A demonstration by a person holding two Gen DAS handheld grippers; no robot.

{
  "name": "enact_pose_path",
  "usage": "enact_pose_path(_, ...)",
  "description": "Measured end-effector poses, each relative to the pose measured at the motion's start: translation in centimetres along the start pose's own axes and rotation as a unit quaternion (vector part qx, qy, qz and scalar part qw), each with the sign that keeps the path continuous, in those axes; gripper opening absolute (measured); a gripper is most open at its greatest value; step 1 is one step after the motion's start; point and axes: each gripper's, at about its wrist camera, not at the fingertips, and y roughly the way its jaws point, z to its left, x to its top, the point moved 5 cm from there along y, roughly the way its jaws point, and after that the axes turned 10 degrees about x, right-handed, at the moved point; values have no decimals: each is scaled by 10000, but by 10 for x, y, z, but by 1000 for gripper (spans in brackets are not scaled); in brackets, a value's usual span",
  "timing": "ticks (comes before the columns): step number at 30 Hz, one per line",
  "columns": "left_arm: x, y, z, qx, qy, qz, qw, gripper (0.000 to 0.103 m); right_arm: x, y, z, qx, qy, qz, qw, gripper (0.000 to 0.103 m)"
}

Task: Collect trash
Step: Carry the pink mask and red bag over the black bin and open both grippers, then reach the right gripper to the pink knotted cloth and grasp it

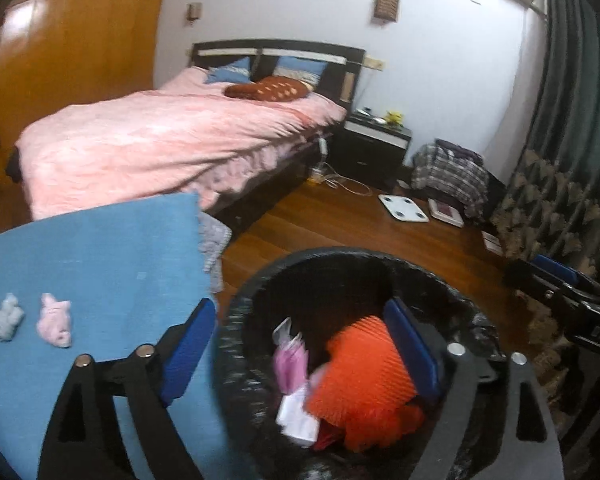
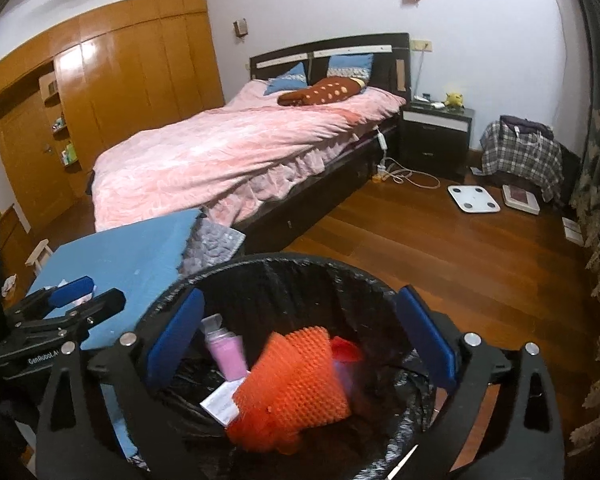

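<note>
Left gripper (image 1: 300,344): spread wide, empty, above bin.
Right gripper (image 2: 300,340): spread wide, empty.
Bin (image 2: 284,276): holds orange mesh (image 2: 296,384).

Both wrist views are aimed obliquely downward, close above the bin (image 1: 340,280) (image 2: 284,276); bed (image 1: 160,140) (image 2: 240,148) and floor are shared.

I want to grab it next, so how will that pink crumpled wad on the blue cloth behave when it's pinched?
The pink wad looks like crumpled tissue, so it is probably very light and will likely squash flat between the pads. Its irregular, creased shape suggests it won't roll. Lying loose on the blue cloth, it may skid if nudged rather than pinched.
</note>
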Motion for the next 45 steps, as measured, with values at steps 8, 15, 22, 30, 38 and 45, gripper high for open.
enact_pose_path(8,8,-41,47,510,-178,-386,9978,93,12,5,53,415,-343,-23,9985,97)
enact_pose_path(15,6,-68,85,903,-346,-592,9936,94,22,15,106,836,-581,-10,9948,97)
enact_pose_path(22,-2,-82,131,1230,-640,-633,9883,95,26,32,151,1102,-783,20,9908,97)
enact_pose_path(30,-15,-86,189,1652,-891,-578,9805,95,22,64,199,1373,-985,140,9855,97)
enact_pose_path(38,-29,-76,244,2033,-1021,-513,9724,95,14,106,242,1519,-1071,284,9822,97)
enact_pose_path(45,-47,-63,293,2269,-1149,-374,9664,95,-4,155,280,1576,-1179,578,9787,97)
